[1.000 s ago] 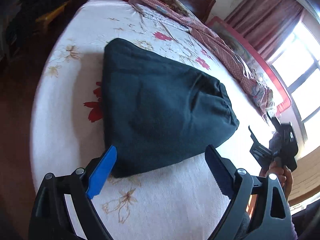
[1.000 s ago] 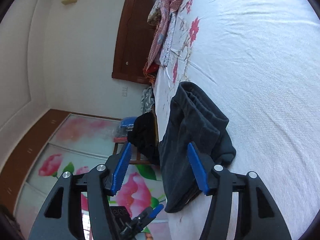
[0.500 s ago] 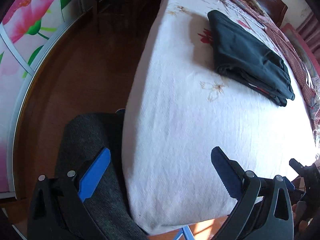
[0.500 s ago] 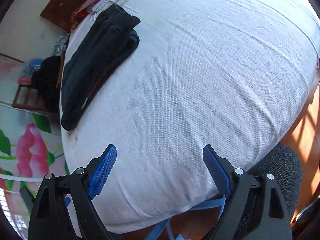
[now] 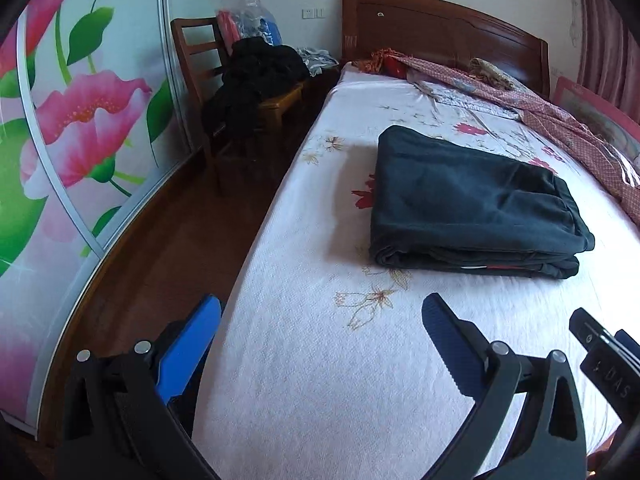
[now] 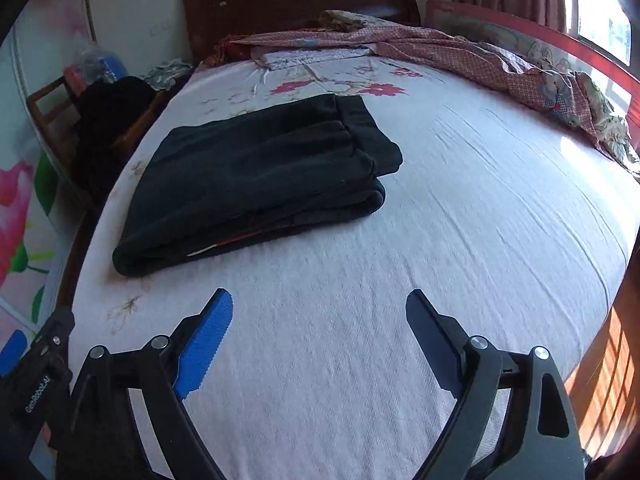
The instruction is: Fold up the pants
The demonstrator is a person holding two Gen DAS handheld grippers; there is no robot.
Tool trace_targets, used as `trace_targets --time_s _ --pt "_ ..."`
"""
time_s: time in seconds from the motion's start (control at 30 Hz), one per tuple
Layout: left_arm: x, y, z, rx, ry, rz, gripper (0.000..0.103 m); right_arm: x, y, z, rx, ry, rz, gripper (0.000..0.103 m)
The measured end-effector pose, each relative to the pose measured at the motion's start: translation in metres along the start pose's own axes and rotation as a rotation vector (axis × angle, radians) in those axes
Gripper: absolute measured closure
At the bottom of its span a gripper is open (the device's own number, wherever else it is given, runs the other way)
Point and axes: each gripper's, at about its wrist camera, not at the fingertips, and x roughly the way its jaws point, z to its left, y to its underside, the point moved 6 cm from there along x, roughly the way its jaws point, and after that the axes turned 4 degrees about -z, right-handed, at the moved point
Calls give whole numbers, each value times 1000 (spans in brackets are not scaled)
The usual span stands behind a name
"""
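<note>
Pants (image 5: 472, 204) lie folded into a compact dark rectangular stack on the bed (image 5: 320, 380), on the white floral sheet, nearer the bed's left side edge than its middle. Stack edges roughly aligned, layered fold edge facing the cameras, a thin red-and-white strip visible between layers.

Left tool (image 5: 320, 344): released, blue pads spread wide, nothing between them, hovering above the near end of the bed, well apart from the pants.

Right tool (image 6: 318, 332): released too, jaws wide apart, empty, over bare sheet, pants (image 6: 256, 184) ahead and to its left, no contact.

Beyond the pants: patterned red quilt (image 6: 460, 52) bunched along the far side and wooden headboard (image 5: 440, 28). Beside the bed, a wooden chair (image 5: 212, 80) piled with dark clothes.
</note>
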Motion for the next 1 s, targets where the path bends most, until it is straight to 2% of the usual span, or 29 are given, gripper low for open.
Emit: trace_targets --time_s 0.07,0.17,0.27,0.37,0.43,0.53,0.7,1.0 --pt "2 10 2 14 -10 -10 2 -1 9 2 8 15 -24 15" --pt "6 24 1 61 -24 2 2 6 31 4 -42 29 2 15" --pt "5 26 -2 57 -26 -11 2 7 28 1 -33 38 -8 15" --pt "0 23 -10 85 -11 -65 2 1 23 1 -44 59 -42 15" --pt "-4 23 -13 89 -1 -81 2 4 25 -1 -44 62 -28 15" --pt "-2 25 -13 70 11 -65 2 8 28 -3 -35 58 -11 15" --pt "2 30 -13 71 5 -45 2 1 23 -3 -36 57 -42 15" --pt "2 31 -15 68 13 -39 2 2 26 0 -40 44 -31 15"
